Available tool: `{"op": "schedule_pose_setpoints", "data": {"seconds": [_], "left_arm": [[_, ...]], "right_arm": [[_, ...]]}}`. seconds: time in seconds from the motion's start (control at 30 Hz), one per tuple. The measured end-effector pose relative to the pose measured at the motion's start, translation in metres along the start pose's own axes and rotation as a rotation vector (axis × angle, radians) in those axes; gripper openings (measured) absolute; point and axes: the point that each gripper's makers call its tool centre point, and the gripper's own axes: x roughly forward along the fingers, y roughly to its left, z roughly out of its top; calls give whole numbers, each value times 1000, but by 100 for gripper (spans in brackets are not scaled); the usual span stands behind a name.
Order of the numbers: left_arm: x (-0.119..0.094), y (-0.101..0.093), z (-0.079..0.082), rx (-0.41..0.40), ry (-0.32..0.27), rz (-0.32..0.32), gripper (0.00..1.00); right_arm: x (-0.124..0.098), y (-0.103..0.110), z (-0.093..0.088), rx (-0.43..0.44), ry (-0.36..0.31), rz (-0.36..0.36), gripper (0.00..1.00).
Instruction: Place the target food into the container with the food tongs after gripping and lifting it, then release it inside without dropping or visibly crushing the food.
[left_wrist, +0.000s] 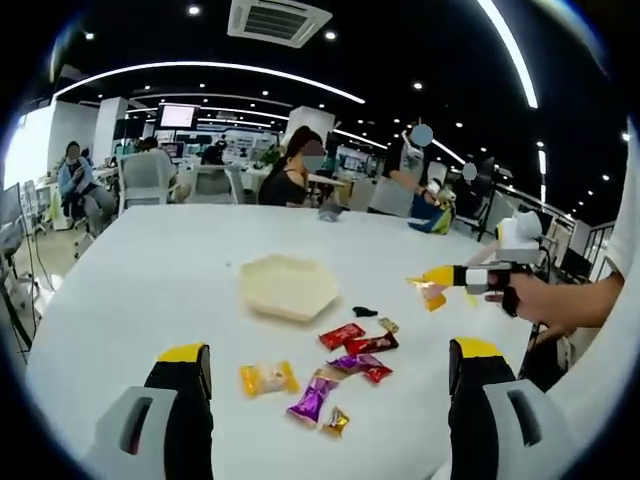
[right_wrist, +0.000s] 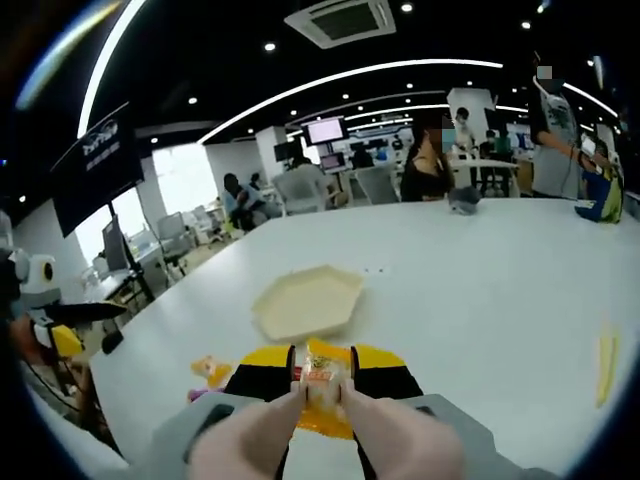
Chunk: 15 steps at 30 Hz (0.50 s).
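I am carrying the orange snack packet (right_wrist: 322, 385) pinched in my right hand-held gripper (right_wrist: 320, 380) toward the hexagonal container (right_wrist: 305, 300), keeping pressure light; my left hand-held gripper (left_wrist: 330, 375) is hanging open.

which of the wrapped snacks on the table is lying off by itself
The yellow-orange snack packet, lying on the white table apart from the red and purple wrappers, which cluster together; it sits nearest the left gripper.

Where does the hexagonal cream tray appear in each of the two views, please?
Left gripper view: the hexagonal cream tray lies mid-picture on the white table, beyond the loose wrapped snacks.
Right gripper view: the tray sits centre, just beyond the orange packet.
Shared landmark: the ceiling air vent.
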Motion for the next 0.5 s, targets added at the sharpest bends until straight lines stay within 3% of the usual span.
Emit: {"op": "schedule_pose_setpoints", "data": {"seconds": [0.5], "left_arm": [[10, 4, 10, 27, 4, -37, 99]], "right_arm": [[22, 10, 25, -36, -11, 41, 21]]}}
